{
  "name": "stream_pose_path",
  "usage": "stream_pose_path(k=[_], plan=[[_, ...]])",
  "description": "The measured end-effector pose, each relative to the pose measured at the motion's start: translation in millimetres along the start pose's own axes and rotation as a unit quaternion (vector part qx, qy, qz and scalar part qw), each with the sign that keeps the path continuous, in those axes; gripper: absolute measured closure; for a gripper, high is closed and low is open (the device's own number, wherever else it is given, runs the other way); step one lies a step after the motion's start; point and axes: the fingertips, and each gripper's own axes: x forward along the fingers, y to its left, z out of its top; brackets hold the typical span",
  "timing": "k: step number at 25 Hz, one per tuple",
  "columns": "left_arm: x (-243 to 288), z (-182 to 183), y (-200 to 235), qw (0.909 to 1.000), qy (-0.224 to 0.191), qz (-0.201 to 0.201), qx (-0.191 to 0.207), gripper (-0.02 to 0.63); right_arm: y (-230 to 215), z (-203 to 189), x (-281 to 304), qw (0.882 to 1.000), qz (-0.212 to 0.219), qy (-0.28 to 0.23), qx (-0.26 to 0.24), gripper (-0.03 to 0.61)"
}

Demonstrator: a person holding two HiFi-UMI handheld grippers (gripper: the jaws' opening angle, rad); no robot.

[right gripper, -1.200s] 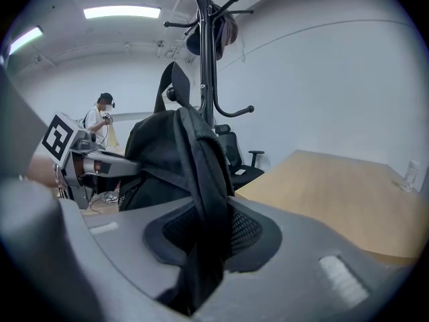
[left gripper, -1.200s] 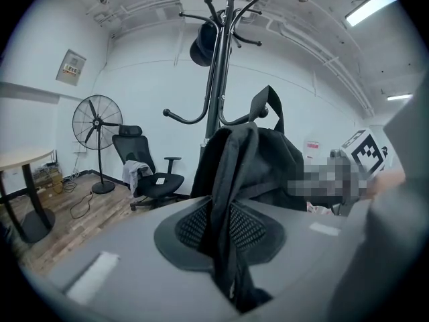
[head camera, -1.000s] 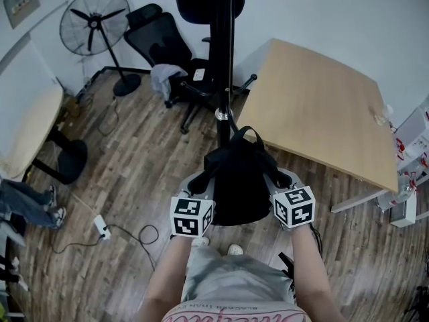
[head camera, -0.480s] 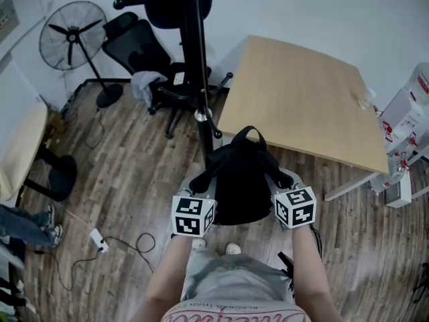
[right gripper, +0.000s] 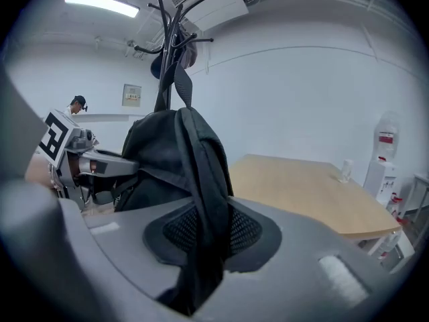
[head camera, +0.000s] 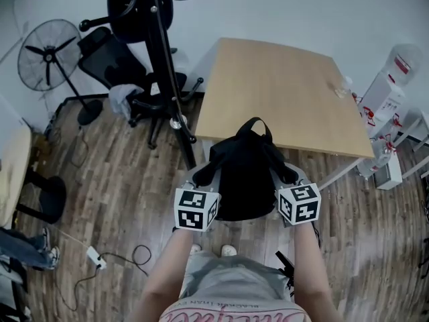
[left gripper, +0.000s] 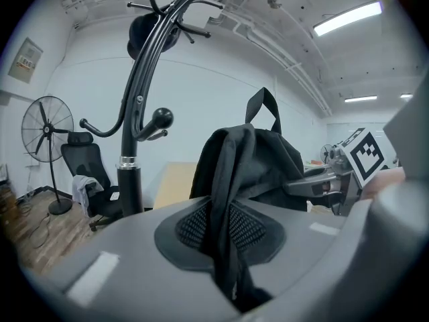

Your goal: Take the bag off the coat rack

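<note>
The black bag (head camera: 242,174) hangs free of the coat rack (head camera: 166,79), held up between my two grippers in front of the person's body. My left gripper (head camera: 205,174) is shut on the bag's left shoulder strap (left gripper: 224,223), which runs down between its jaws. My right gripper (head camera: 287,174) is shut on the right strap (right gripper: 203,230) in the same way. The bag's top loop (head camera: 254,126) stands up over the edge of the wooden table (head camera: 281,86). From the left gripper view the rack's pole (left gripper: 132,146) stands to the left of the bag (left gripper: 258,159).
A dark item (head camera: 131,5) still hangs high on the rack. A black office chair (head camera: 107,59) and a floor fan (head camera: 47,49) stand behind it. White water bottles and boxes (head camera: 385,106) sit at the right. A power strip and cable (head camera: 97,257) lie on the wood floor.
Both grippers have carried the bag to the right, away from the rack's pole and up to the table's near edge. The rack now stands well to the bag's left.
</note>
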Motion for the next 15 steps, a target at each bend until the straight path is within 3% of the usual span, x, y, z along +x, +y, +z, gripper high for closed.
stream_pose_path(k=[15], plan=[[34.9,81.8,-35.2,0.9918,-0.065,-0.098,0.049,0.548,-45.3,53.6,-47.5,0.992,-0.112,-0.049,0.006,0.5]])
